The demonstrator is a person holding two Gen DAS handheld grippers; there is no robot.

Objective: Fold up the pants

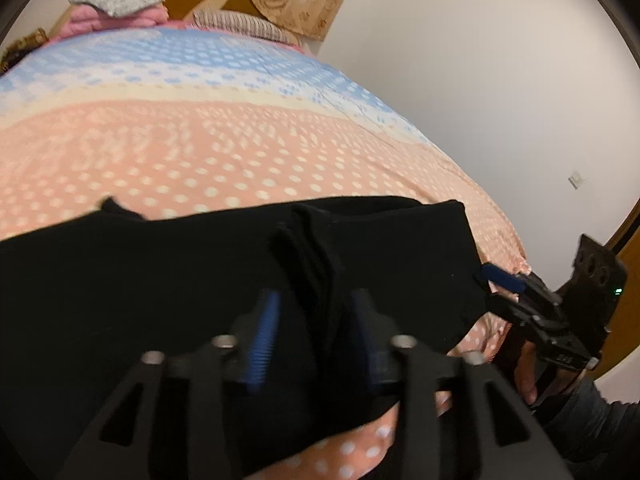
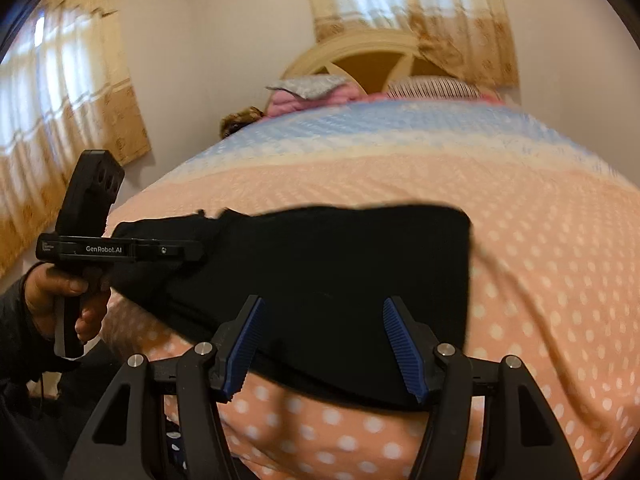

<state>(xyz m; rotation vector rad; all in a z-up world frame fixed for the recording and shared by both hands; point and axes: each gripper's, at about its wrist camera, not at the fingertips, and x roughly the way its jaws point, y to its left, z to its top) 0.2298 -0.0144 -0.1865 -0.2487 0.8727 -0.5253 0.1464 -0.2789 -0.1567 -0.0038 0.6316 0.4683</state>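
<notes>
**Black pants folded at the bed's near edge, both grippers loose**

The pants lie as a dark slab on the bed, along its near edge and toward the near left corner, with bare spotted cover beyond and to the right. They look like soft, light knit: limp, no stiffness, likely to sag and slide out of shape if lifted by one point. A raised ridge of layered cloth stands in the middle, so the stack is several layers thick there. Best hold, I judge, is at two corners or along a folded edge, pinching all layers at once and keeping both holds level.

The left gripper has its jaws part open, straddling that ridge; the pads do not seem to press it, though black on black makes this hard to read. The right gripper stands wide open over the near right part of the pants, gripping nothing.

The cover is quilted, peach with white dots, turning to cream and blue bands toward the headboard; it should give a little and grip cloth mildly. Pillows and pink bedding sit at the far end. Walls are plain white, curtains cover the windows.
</notes>
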